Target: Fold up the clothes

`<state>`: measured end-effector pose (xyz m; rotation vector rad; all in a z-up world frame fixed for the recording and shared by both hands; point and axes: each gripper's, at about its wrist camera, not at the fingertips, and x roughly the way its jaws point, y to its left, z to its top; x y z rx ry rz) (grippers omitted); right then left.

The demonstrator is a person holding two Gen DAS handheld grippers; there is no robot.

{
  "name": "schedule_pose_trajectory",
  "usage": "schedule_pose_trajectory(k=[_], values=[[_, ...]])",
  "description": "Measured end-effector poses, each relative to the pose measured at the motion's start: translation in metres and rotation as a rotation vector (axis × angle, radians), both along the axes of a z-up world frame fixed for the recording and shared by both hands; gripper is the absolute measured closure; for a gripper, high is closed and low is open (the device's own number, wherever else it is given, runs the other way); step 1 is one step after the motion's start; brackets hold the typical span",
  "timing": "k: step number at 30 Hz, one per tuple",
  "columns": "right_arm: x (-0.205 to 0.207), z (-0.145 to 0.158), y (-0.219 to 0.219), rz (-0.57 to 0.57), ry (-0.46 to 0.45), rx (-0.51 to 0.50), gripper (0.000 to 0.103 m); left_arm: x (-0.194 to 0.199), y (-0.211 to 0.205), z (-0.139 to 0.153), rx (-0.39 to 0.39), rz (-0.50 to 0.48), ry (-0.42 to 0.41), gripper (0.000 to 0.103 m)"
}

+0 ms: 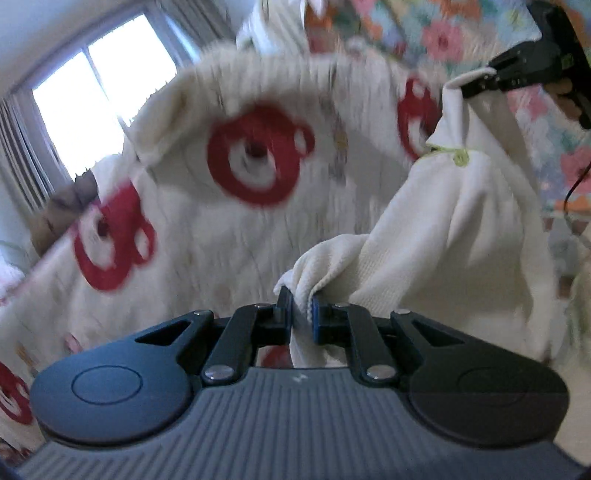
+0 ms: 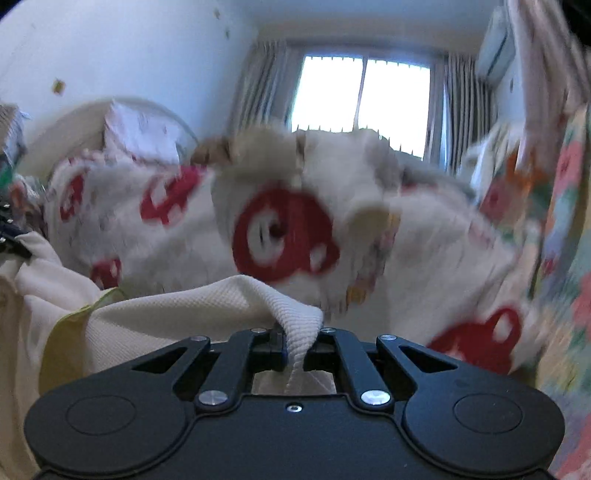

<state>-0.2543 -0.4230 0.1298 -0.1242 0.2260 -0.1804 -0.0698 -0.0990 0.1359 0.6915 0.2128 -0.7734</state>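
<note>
A cream knit garment (image 1: 461, 229) with a lime-green button (image 1: 460, 158) hangs stretched between both grippers. In the left wrist view my left gripper (image 1: 299, 306) is shut on a bunched edge of it. My right gripper (image 1: 476, 83), held by a hand at the upper right, pinches another corner. In the right wrist view my right gripper (image 2: 297, 339) is shut on a fold of the same garment (image 2: 166, 306), whose green trim (image 2: 85, 310) shows at the left. Only part of the left gripper (image 2: 14, 243) shows at the left edge, against the cloth.
Behind the garment lies a white blanket with red bear prints (image 1: 251, 162) (image 2: 284, 236), blurred by motion. A bright window (image 1: 99, 92) (image 2: 362, 99) with curtains is beyond it. A flowered quilt (image 1: 424, 33) (image 2: 569, 221) sits on the right and a pillow (image 2: 140, 133) at the far left.
</note>
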Motion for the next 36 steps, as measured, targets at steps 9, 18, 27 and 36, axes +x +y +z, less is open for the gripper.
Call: schedule_pose_trajectory(k=[9, 18, 27, 36], values=[[0.195, -0.132, -0.064, -0.275, 0.319, 0.265, 0.053, 0.153, -0.020, -0.127, -0.125, 0.369, 0.296, 0.056], [0.201, -0.210, -0.013, -0.078, 0.516, 0.598, 0.053, 0.097, 0.014, -0.263, -0.219, 0.374, 0.726, 0.040], [0.200, -0.223, 0.017, 0.042, 0.526, 0.892, 0.048, 0.097, 0.013, -0.283, -0.139, 0.468, 0.822, 0.040], [0.226, -0.289, 0.076, 0.096, 0.874, 0.901, 0.048, 0.091, 0.004, -0.283, -0.143, 0.379, 1.004, 0.042]])
